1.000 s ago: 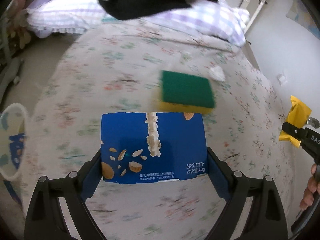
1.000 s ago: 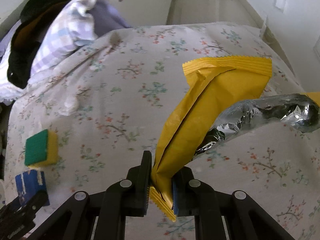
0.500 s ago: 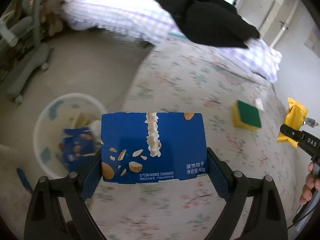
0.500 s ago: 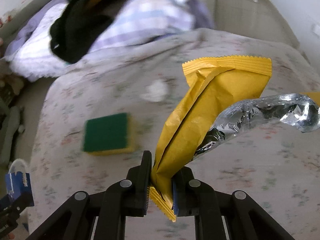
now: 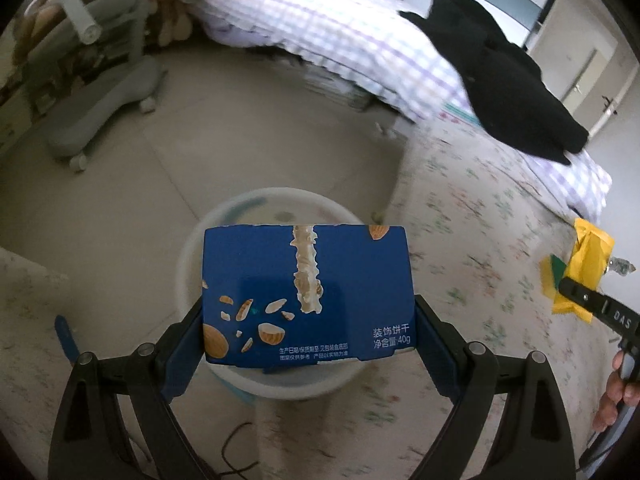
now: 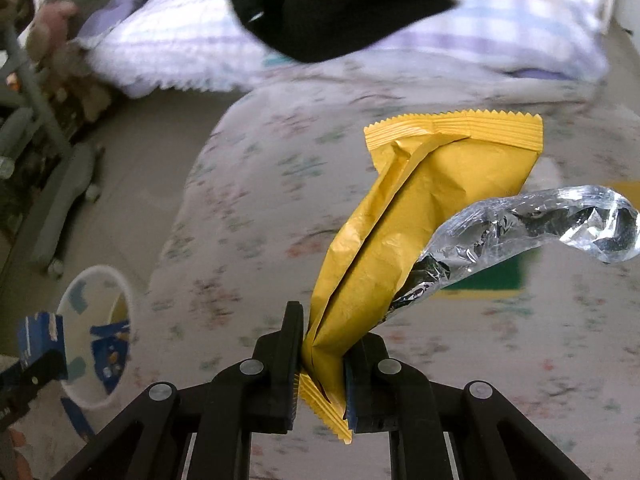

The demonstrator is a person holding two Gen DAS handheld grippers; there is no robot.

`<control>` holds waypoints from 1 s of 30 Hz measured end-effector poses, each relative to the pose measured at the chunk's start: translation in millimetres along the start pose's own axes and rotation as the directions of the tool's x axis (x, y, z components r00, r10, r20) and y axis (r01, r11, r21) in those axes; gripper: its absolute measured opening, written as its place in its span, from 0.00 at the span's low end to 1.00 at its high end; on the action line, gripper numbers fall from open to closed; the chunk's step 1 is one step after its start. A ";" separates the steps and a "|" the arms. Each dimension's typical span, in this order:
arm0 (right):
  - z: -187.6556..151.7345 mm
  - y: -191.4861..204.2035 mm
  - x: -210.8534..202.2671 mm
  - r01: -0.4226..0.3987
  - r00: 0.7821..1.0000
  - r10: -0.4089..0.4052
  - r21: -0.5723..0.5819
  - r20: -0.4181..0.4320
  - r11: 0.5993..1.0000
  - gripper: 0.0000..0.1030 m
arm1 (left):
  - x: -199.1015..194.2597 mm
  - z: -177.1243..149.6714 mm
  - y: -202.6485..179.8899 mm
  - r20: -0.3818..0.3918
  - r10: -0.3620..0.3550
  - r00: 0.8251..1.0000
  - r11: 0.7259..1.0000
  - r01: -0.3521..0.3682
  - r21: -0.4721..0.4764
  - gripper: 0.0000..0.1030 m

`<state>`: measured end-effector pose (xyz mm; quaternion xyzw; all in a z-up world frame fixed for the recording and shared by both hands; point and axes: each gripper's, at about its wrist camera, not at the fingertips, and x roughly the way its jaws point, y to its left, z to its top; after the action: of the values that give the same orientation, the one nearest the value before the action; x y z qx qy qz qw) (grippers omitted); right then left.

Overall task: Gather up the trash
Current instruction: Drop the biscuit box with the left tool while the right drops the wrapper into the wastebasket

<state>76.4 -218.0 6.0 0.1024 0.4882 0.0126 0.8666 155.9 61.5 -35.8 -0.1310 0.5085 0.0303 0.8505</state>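
Observation:
My left gripper [image 5: 308,320] is shut on a blue biscuit box [image 5: 306,292] and holds it above a white trash bin [image 5: 224,216] on the floor beside the bed. The box also shows in the right wrist view [image 6: 40,338], over the bin [image 6: 94,280], which holds blue packaging. My right gripper [image 6: 322,354] is shut on a yellow snack wrapper [image 6: 404,236] with a silver torn end, held above the floral bed cover. The wrapper shows in the left wrist view [image 5: 588,264] at the far right.
A green and yellow sponge [image 6: 492,280] lies on the floral bed cover [image 6: 260,200]. A checked quilt [image 5: 340,28] and black clothing [image 5: 508,80] lie at the bed's head. A grey wheeled chair base [image 5: 100,100] stands on the floor.
My left gripper has swung left off the bed with the blue box until the bin lies right under it. My right gripper has followed leftward with the yellow wrapper.

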 end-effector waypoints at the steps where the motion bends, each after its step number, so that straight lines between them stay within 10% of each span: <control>1: -0.7 5.8 3.3 -0.004 1.000 0.004 -0.008 -0.005 1.000 0.14 | 1.7 1.7 5.1 0.006 -0.002 1.000 1.000 0.002 -0.004 0.92; 30: -26.6 165.4 79.8 -0.218 0.966 0.184 -0.189 -0.180 0.958 0.16 | -6.8 -10.6 87.2 -0.041 0.217 0.975 0.972 -0.219 -0.081 0.97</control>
<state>108.5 -41.9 -43.2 0.0596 0.5392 0.1598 0.8247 127.4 143.4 -51.4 -0.1112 0.5317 0.1430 0.8273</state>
